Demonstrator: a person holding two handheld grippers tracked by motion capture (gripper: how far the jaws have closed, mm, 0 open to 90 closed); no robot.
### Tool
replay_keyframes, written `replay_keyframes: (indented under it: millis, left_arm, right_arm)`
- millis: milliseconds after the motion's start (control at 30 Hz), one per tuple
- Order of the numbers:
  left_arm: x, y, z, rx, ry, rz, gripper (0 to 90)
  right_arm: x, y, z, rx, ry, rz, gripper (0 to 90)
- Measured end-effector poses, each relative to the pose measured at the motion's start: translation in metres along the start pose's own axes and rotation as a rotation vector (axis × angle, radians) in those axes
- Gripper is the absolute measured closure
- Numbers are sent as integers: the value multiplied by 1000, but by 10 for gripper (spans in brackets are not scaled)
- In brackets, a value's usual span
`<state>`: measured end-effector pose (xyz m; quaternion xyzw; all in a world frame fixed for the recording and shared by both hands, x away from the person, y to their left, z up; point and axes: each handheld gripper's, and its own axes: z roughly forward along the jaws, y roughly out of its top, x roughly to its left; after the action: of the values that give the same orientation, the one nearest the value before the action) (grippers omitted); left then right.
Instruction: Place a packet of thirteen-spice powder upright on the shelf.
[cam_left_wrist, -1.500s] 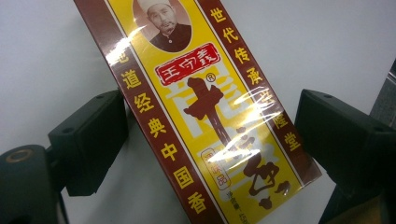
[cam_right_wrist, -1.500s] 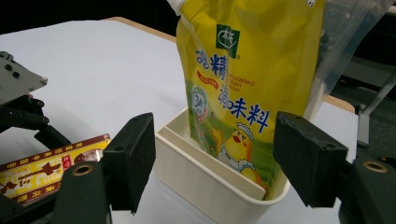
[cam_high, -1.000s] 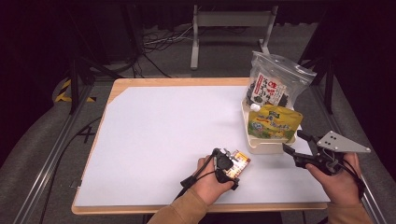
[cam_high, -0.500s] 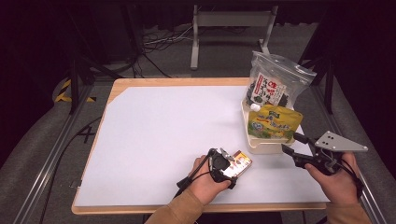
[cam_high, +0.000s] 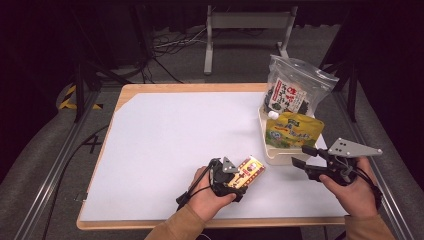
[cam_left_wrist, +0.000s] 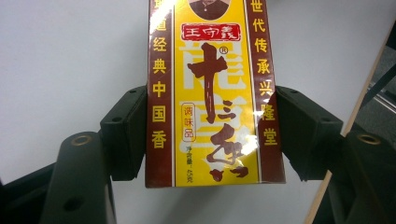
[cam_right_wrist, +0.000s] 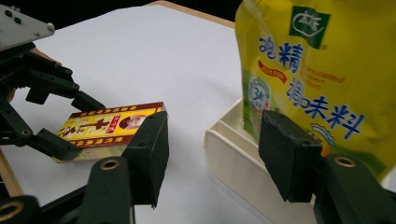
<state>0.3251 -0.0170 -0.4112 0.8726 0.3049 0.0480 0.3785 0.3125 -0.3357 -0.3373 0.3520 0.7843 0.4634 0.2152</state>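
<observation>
Grip: as the left tool (cam_high: 235, 176) is clamped on the spice box (cam_left_wrist: 214, 93) across its long edges, low over the table (cam_high: 165, 140), the hold should stay level.
Right tool (cam_high: 307, 161): jaws apart, empty, facing the cream tray (cam_high: 274, 156).
Advice: a clean hand-off likely needs the box's free end.

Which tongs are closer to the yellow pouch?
The right. The right tongs sit open just in front of the yellow pouch in its tray; the left tongs grip a box farther away.

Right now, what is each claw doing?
Left claw: shut on the yellow seasoning box.
Right claw: open, holding nothing, near the cream tray.
</observation>
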Motion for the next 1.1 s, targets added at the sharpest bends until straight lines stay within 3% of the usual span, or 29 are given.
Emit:
replay_keyframes:
  millis: [233,367,433,467,633,867,1100]
  left_arm:
    - [4,-5,-13,-59,23,18,327]
    - [5,-7,-20,-131,31,23,327]
    - [6,-7,-21,-142,28,24,327]
    - [6,-8,-23,-177,12,23,327]
    - [8,-10,-29,-252,19,50,327]
    - [10,-12,-32,-318,21,73,326]
    - [8,-14,-31,-353,20,93,326]
  right_arm:
    - [9,14,6,46,45,15,457]
    - [18,28,12,75,84,14,461]
    - [22,33,15,87,99,14,464]
    - [24,37,17,94,106,14,464]
    - [29,49,22,115,123,30,463]
    - [34,64,30,127,129,75,439]
    - [37,75,46,154,131,127,403]
